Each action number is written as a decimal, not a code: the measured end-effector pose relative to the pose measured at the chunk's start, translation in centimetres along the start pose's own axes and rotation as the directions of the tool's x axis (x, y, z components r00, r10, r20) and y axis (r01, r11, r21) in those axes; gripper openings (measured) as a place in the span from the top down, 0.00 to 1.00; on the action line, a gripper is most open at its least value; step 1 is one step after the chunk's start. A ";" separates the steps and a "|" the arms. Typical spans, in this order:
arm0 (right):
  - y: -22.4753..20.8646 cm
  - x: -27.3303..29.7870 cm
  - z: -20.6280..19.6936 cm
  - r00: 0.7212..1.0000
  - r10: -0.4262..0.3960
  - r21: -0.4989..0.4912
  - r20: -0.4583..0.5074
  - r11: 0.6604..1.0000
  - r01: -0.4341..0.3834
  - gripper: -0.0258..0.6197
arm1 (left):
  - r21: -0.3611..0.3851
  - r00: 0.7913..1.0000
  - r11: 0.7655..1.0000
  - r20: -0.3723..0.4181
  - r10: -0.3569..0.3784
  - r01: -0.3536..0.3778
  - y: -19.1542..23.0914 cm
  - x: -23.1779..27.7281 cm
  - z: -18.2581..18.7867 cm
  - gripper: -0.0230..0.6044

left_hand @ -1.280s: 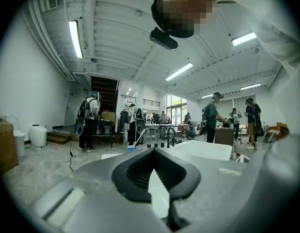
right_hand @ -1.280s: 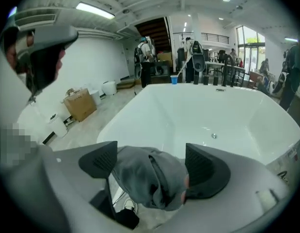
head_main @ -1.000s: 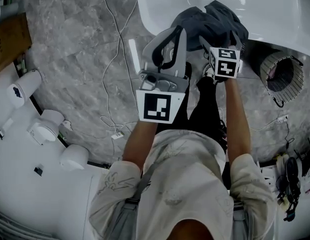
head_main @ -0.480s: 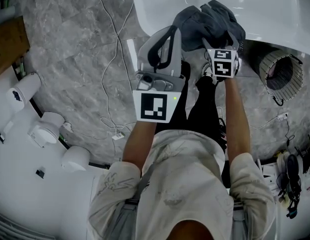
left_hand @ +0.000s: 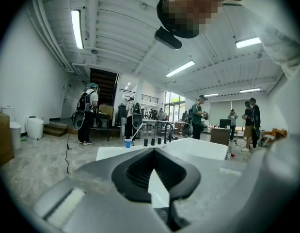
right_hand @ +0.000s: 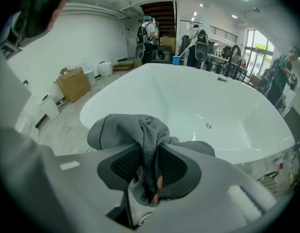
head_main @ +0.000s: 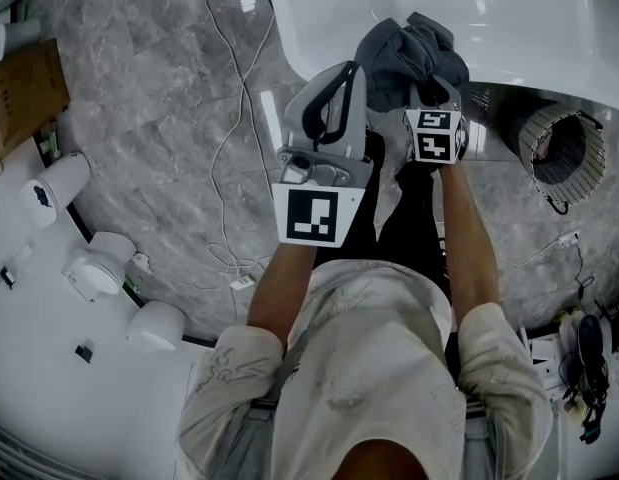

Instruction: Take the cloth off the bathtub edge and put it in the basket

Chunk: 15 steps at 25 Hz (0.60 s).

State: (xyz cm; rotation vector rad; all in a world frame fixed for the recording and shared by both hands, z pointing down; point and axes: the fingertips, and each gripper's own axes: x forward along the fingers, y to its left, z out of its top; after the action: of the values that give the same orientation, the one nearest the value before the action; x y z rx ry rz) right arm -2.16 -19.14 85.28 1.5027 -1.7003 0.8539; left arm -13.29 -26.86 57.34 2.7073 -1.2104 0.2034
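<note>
A dark grey cloth (head_main: 401, 50) lies bunched on the rim of the white bathtub (head_main: 549, 28). My right gripper (head_main: 430, 80) points down into the cloth. Its jaws have just been closing and now pinch a fold of the cloth (right_hand: 140, 132) between the pads of the right gripper (right_hand: 149, 171). The round wicker basket (head_main: 563, 152) stands on the floor to the right, beside the tub. My left gripper (head_main: 341, 70) hovers left of the cloth with its tips together, shut on nothing. In the left gripper view, the left gripper (left_hand: 152, 152) points level over the tub (left_hand: 198, 149).
White cables (head_main: 229, 118) run over the grey marble floor (head_main: 139, 108). A cardboard box (head_main: 24, 88) and white fixtures (head_main: 94, 263) stand at the left. Several people (left_hand: 86, 111) stand far across the room. The basket's rim (right_hand: 272, 178) shows at the tub's lower right.
The right gripper's jaws closed on the cloth, and the cloth drew in from a wide spread to a tighter bunch. The left gripper stayed about where it was.
</note>
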 end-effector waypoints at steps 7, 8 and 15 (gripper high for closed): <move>0.5 -2.5 1.0 0.999 -0.009 0.061 0.040 0.998 0.006 0.86 | -0.001 1.000 1.000 0.017 -0.006 0.006 -0.2 -0.8 1.9 0.97; 0.4 -2.9 1.3 0.999 -0.010 0.072 0.047 0.997 0.006 0.86 | 0.000 1.000 1.000 0.022 -0.008 0.008 -0.2 -0.8 2.2 0.97; -0.2 -8.3 5.2 0.986 -0.029 0.148 0.161 0.989 0.005 0.86 | 0.016 0.998 1.000 0.068 -0.015 0.014 -0.4 -1.4 5.5 0.97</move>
State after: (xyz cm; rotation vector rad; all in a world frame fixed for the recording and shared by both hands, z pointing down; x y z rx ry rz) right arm -1.73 -19.12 75.54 1.7257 -1.7706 0.8848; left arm -13.57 -26.74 51.70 2.7568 -1.2114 0.1200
